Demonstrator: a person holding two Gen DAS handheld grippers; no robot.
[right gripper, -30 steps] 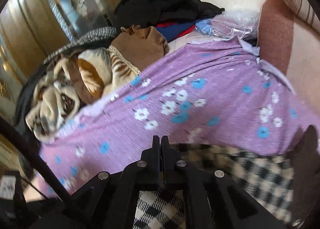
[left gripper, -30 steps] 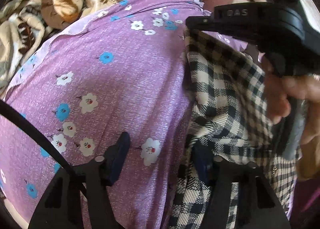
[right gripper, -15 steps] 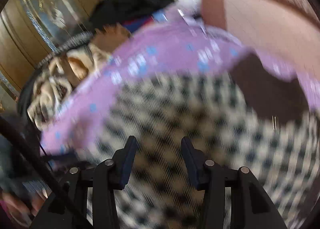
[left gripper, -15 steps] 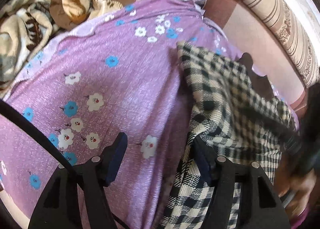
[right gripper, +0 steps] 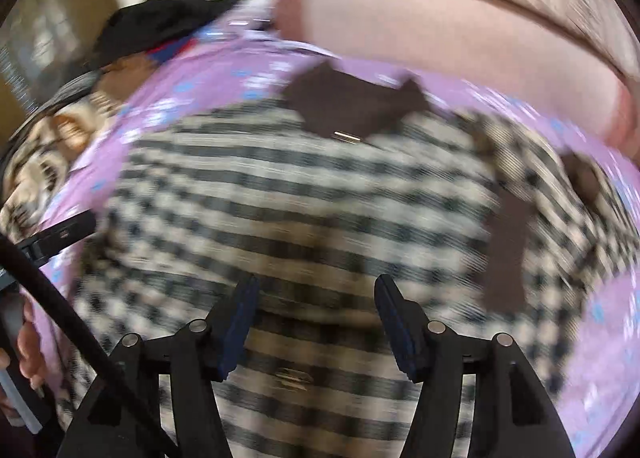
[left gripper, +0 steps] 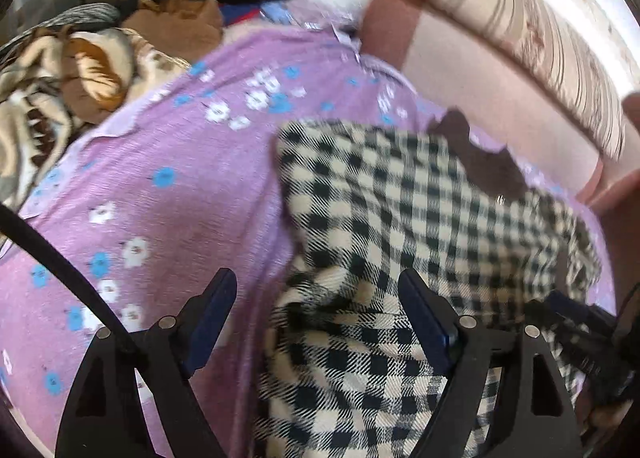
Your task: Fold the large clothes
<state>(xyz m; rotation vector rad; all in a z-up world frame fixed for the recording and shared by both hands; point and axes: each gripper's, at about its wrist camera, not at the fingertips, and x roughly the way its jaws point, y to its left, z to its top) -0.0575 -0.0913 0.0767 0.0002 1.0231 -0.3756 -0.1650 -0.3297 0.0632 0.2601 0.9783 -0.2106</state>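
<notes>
A black-and-cream checked garment [left gripper: 400, 226] with a brown collar [left gripper: 480, 154] lies on a purple flowered bedsheet [left gripper: 160, 178]. My left gripper [left gripper: 316, 294] hangs over the garment's left edge, its jaws opening, cloth below them but not pinched. In the right wrist view the same checked garment [right gripper: 300, 198] fills the frame, blurred, with its brown collar [right gripper: 352, 102] at the top. My right gripper [right gripper: 316, 298] hovers above the garment's middle, jaws opening and not pressing on the cloth. The right gripper's black body shows at the lower right of the left wrist view.
A heap of brown, beige and black clothes [left gripper: 100, 58] sits at the far left of the bed. A striped bolster [left gripper: 520, 46] and a pink sofa back [left gripper: 460, 70] run along the right. A person's hand [right gripper: 28, 350] holds the left gripper.
The right gripper let go of the checked cloth and swung across over the garment's middle. The left gripper widened and drew back a little; the garment now lies spread flatter.
</notes>
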